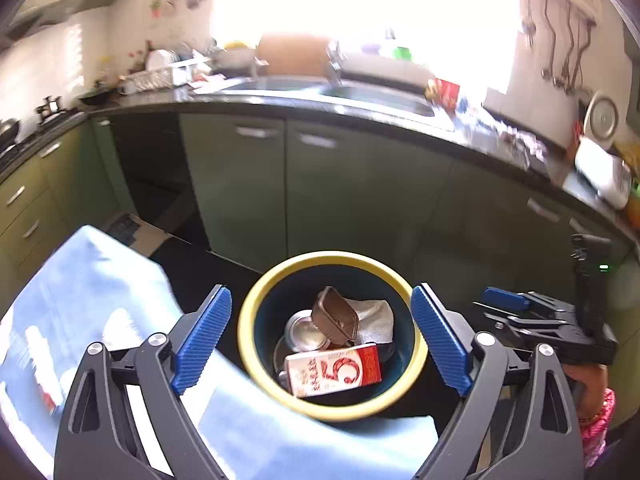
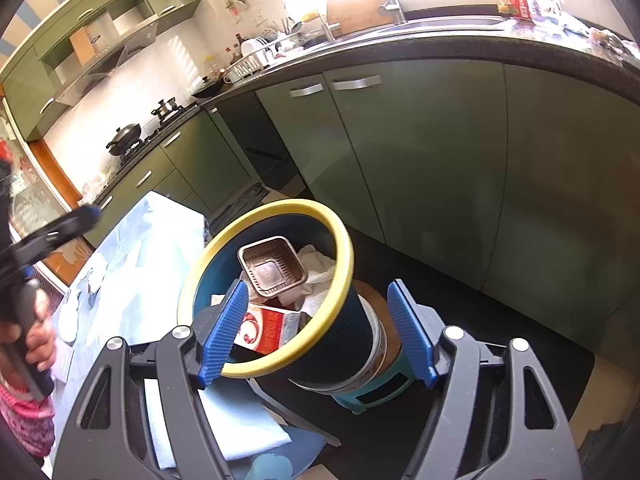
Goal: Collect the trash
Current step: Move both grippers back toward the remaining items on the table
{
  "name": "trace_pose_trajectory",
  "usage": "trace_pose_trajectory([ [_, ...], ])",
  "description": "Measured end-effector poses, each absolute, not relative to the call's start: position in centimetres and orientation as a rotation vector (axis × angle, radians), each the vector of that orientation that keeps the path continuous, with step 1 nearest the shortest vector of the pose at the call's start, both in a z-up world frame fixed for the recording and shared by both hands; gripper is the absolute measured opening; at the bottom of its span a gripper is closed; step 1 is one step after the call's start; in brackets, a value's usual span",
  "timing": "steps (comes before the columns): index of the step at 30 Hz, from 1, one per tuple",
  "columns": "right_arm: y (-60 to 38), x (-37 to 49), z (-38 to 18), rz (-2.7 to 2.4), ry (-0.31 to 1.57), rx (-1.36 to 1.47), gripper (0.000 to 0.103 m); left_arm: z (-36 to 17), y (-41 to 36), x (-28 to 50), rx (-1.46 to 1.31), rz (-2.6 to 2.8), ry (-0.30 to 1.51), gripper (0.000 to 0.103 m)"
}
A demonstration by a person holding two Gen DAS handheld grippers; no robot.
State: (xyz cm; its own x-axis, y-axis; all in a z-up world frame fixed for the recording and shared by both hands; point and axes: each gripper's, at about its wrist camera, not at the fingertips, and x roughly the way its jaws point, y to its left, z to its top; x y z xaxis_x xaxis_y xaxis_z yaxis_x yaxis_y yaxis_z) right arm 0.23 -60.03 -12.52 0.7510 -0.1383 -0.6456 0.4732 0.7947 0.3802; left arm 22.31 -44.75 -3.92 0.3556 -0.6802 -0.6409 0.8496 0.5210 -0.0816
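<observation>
Dark blue round trash bin with a yellow rim (image 1: 256,356) (image 2: 344,248) sits on a small teal stool (image 2: 384,384), in front of the green lower cabinets (image 1: 240,184) (image 2: 420,152), on dark floor. Inside it: a brown square plastic tray (image 1: 334,316) (image 2: 272,270) on top, tilted; crumpled white paper or cloth (image 1: 374,320) (image 2: 316,276) just behind the tray and touching it; a red-and-white printed carton (image 1: 334,370) (image 2: 266,332) lying at the near side; a shiny round metal lid or can (image 1: 302,330) under the tray, partly hidden.

Your left gripper (image 1: 322,340) hangs above the bin opening, blue ribbed pads (image 1: 204,340) spread wide, one either side of the rim, nothing between them. Your right gripper (image 2: 316,332) is also spread wide; its left pad (image 2: 224,328) overlaps the bin's near rim in view, the right pad sits out beside the bin's outer wall. Can't tell if either pad touches the bin. Nothing clamped.

From the left wrist view your right gripper shows at far right, hand with pink sleeve (image 1: 596,408) below it. From the right wrist view your left hand (image 2: 38,340) on its handle shows at far left, blurred.

A light blue cloth-covered surface (image 1: 100,312) (image 2: 136,280) sits just beside the bin on its left, with small white items on it, too blurry to name.

Behind: dark countertop (image 1: 280,100) (image 2: 480,52) with steel sink (image 1: 380,96), dish rack (image 2: 256,60), black wok on the stove (image 2: 124,136).
</observation>
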Motion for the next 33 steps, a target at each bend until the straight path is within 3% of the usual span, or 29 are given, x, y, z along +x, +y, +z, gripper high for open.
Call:
trace_pose_trajectory([
  [10,-55.9,2.9,-11.1,-0.264,0.674,0.482,0.07,-0.9,-29.1,20.7,0.058,-0.752,0.605,0.098],
  [23,-45.8,8.6,-8.6,-0.105,0.742,0.314,0.071,-3.2,-10.4,19.1,-0.021,-0.306,0.566,0.098],
  [33,-37.0,14.3,-7.4,0.007,0.797,0.185,0.071,-5.9,-2.8,18.8,-0.08,-0.187,0.569,0.098],
])
